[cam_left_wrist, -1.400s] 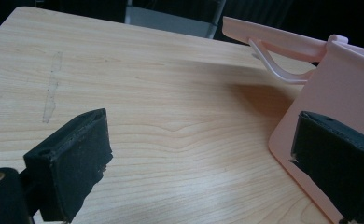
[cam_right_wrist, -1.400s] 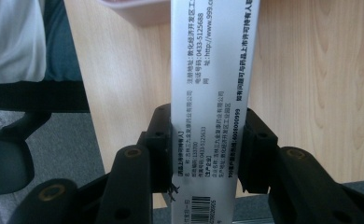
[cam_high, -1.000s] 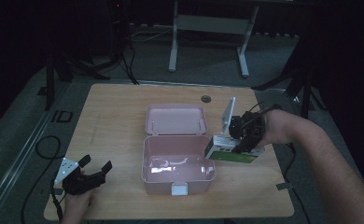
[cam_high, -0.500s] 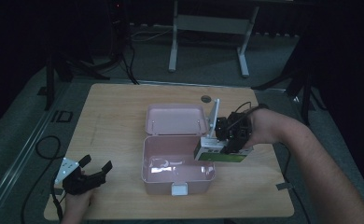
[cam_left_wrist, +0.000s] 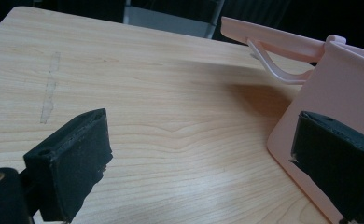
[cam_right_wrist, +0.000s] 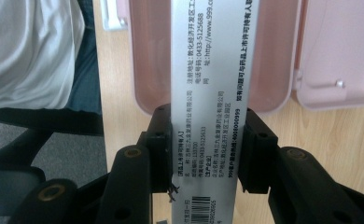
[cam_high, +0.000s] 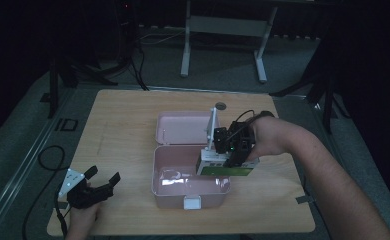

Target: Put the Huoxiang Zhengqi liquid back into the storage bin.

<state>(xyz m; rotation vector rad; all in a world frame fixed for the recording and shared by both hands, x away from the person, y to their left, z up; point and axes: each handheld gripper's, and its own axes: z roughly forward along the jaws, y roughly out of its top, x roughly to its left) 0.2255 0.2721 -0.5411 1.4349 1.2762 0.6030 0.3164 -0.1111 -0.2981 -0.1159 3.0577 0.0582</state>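
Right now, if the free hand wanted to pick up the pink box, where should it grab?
Probably the near front wall of the pink box, from above: it is an open, thin upright rim the left gripper's fingers could straddle. The right side is crowded by the right gripper holding the carton.

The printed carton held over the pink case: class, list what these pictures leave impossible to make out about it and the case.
- Carton, right gripper view: both ends cut off by the top and bottom edges; its front face is turned away.
- Carton, high view: label too small and dim to read; the right gripper covers its top.
- Pink case, high view: glare on the floor; contents uncertain.
- Pink case, left gripper view: interior hidden by its own wall.
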